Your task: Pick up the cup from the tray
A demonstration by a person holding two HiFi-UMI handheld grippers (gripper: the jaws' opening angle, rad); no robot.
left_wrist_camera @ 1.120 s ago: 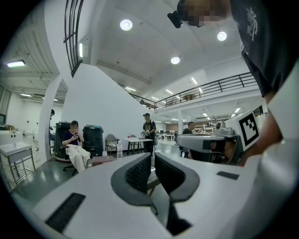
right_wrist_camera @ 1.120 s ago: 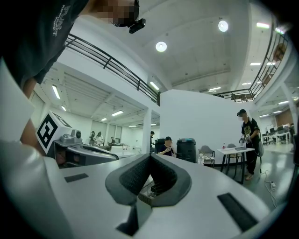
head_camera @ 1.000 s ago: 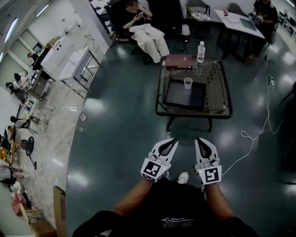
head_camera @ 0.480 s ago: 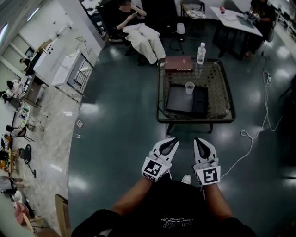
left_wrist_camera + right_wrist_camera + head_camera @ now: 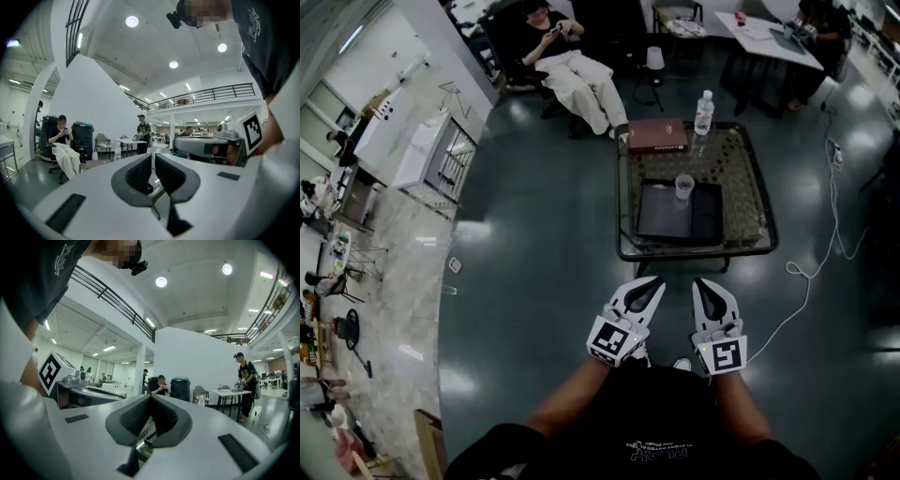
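A: Tools first?
B: Left tool (image 5: 652, 282): pads together, nothing btw them. Right tool (image 5: 704, 282): same, closed and empty. Both are held low in front of the person, noses to 12.
A: Cup?
B: Small clear plastic cup (image 5: 682, 186) stands upright, long axis vertical, at the 12 o'clock edge of the flat black rectangular tray (image 5: 661, 216). That's on the glass-topped metal-framed surface (image 5: 751, 202). It's dead ahead at 12, well apart from both tools, w/ dark glossy floor (image 5: 534, 281) btw.
A: Which hand?
B: Approx even; right a shade nearer, imo. Jaws must open first.
A: Anything unclear?
B: Cup's too small to tell if it's empty. Neither gripper view shows it.
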